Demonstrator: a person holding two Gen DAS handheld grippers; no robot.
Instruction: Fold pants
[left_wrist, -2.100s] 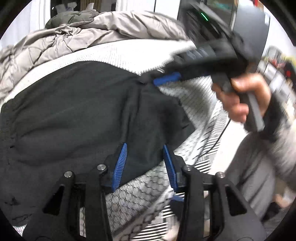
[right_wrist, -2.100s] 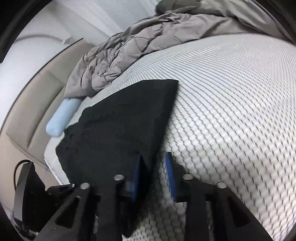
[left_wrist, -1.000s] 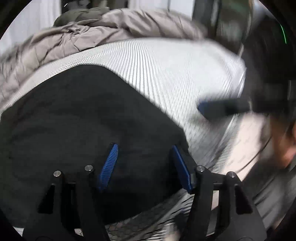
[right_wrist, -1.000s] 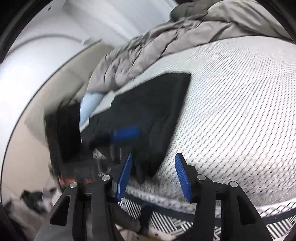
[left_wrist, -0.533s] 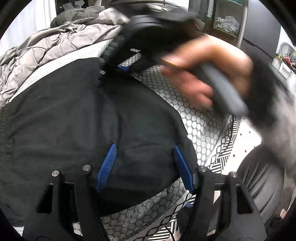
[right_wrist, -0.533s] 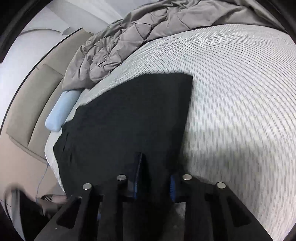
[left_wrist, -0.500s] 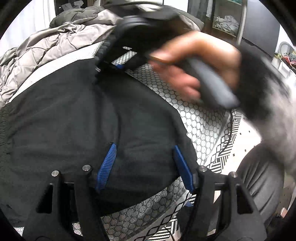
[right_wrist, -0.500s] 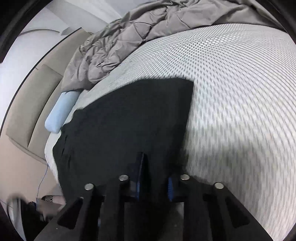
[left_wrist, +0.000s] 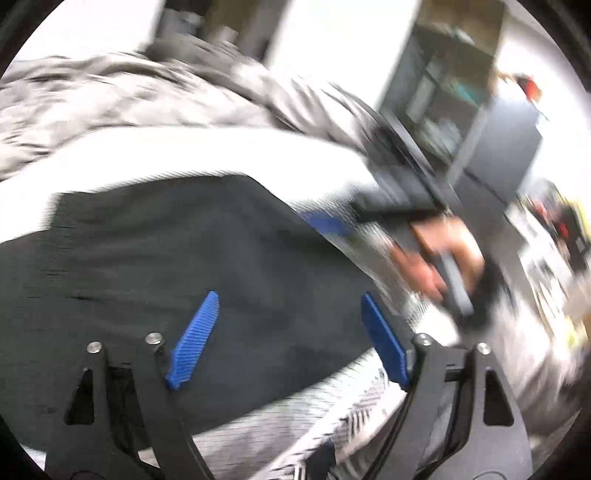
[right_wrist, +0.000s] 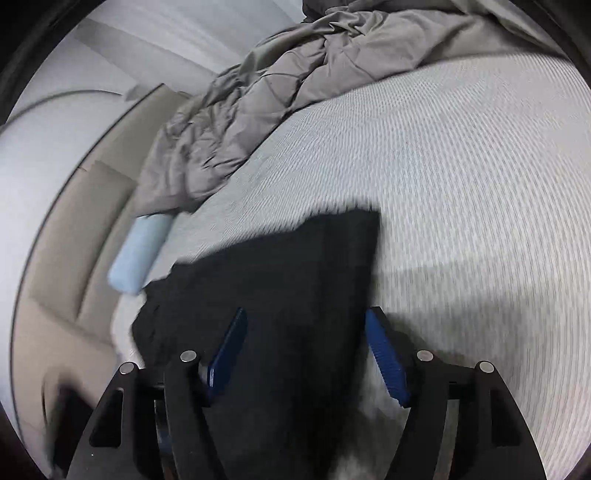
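On the pale honeycomb-weave mattress (right_wrist: 461, 184) lie the black pants (right_wrist: 288, 280), matte knit, folded into a flat slab with one square corner. Over the pants, the left gripper (left_wrist: 286, 332) and right gripper (right_wrist: 306, 354) are both opening, blue ribbed pads clear of the cloth, nothing held. A fold looks just released; next probably calls for regripping an edge. Beyond the pants sits a rumpled grey quilt (right_wrist: 280, 92).

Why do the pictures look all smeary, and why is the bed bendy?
Left wrist view: fast motion smears the hand, shelves and grey duvet; only the black pants read clearly. Right wrist view: sharper, the mattress streaked at the edges. The fisheye lens bends both pictures.
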